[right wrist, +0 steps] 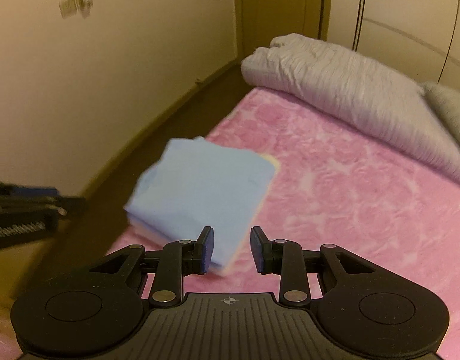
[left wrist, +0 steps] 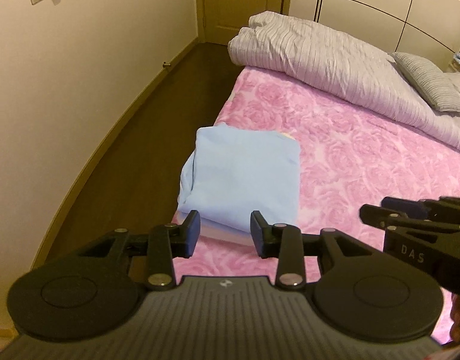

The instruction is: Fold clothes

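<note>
A light blue garment [left wrist: 242, 174] lies folded into a thick rectangle on the pink rose-patterned bed [left wrist: 365, 165], near the bed's left edge. My left gripper [left wrist: 225, 232] is open and empty, just short of the garment's near edge. My right gripper [right wrist: 232, 247] is open and empty, at the garment's [right wrist: 199, 189] near right corner; the right wrist view is blurred. The right gripper also shows at the right edge of the left wrist view [left wrist: 410, 213]. The left gripper shows at the left edge of the right wrist view [right wrist: 34, 207].
A rolled grey striped duvet [left wrist: 335, 60] and a grey pillow [left wrist: 431, 84] lie along the far side of the bed. Dark wooden floor [left wrist: 139, 150] runs between the bed and the cream wall [left wrist: 64, 75]. A door [left wrist: 239, 0] and wardrobe doors [left wrist: 410, 6] stand behind.
</note>
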{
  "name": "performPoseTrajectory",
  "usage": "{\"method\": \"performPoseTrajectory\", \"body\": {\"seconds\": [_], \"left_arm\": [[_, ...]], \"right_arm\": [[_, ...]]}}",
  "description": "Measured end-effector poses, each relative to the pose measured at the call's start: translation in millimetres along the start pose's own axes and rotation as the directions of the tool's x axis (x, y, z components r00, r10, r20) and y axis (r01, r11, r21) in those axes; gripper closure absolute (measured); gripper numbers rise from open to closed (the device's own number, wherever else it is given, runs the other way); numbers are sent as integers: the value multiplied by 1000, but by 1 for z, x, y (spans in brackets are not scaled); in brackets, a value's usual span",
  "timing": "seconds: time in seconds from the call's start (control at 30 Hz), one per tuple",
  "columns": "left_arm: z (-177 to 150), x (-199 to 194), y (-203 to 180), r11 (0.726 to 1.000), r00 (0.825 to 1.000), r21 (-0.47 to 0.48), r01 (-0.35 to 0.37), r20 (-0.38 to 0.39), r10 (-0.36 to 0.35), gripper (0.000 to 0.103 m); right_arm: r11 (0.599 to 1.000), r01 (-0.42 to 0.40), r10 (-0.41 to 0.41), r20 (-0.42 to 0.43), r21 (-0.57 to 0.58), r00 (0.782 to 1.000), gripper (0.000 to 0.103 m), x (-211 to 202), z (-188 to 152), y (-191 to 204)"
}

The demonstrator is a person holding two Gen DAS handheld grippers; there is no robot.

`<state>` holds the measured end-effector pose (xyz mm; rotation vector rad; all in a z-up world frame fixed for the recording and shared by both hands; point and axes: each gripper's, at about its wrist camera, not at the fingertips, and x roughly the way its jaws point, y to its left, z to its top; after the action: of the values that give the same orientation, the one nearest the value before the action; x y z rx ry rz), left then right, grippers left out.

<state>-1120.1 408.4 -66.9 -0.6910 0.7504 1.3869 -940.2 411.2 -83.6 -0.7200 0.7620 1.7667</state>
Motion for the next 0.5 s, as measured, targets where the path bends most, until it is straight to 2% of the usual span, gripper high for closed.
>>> {"method": "performPoseTrajectory", "body": {"seconds": [0.13, 0.2, 0.5], "left_arm": [[-1, -7, -4, 1000, 1000, 7, -2, 5, 2, 71], [-1, -11, -6, 1000, 1000, 8, -6, 6, 6, 71], [0, -14, -6, 1000, 1000, -13, -17, 18, 17, 70]], "right_arm": [[986, -126, 127, 6, 107, 992, 72, -8, 1, -14], [974, -160, 165, -14, 161, 986, 72, -10, 2, -20], [991, -63, 73, -83, 115, 994, 72, -13, 10, -12]]}}
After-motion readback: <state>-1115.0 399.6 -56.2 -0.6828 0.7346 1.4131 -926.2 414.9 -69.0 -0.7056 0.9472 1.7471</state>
